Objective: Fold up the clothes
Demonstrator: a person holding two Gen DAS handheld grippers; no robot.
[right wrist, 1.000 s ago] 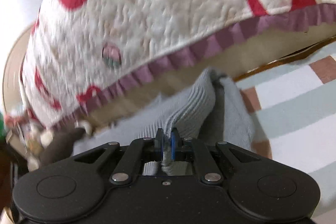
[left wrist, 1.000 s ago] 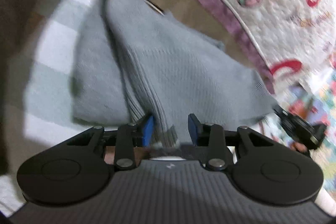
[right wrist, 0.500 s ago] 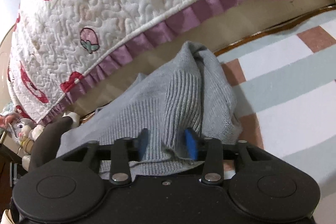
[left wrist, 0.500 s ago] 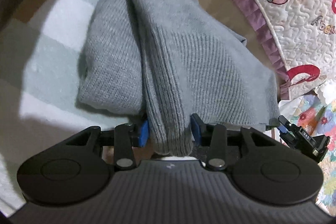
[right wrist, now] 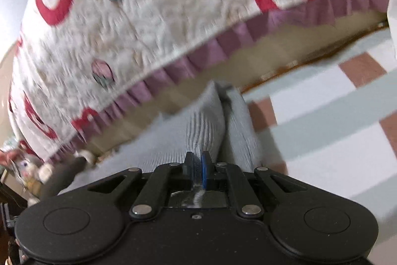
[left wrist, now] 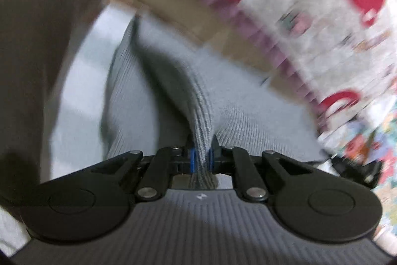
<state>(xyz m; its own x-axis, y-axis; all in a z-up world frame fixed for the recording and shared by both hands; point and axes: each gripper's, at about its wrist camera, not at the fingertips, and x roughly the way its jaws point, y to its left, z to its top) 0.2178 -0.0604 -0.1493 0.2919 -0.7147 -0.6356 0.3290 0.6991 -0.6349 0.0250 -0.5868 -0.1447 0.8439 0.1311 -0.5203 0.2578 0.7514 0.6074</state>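
Striped rug [right wrist: 322, 131] under a soft, limp grey sweater [left wrist: 248, 121]; left tongs [left wrist: 201, 155] and right tongs [right wrist: 196, 165] each clamp a ribbed edge, seemingly the hem.

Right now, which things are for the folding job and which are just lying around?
For the job:
grey sweater, pinched by both grippers
left gripper
right gripper

Just lying about:
bear quilt
striped rug
stuffed toy
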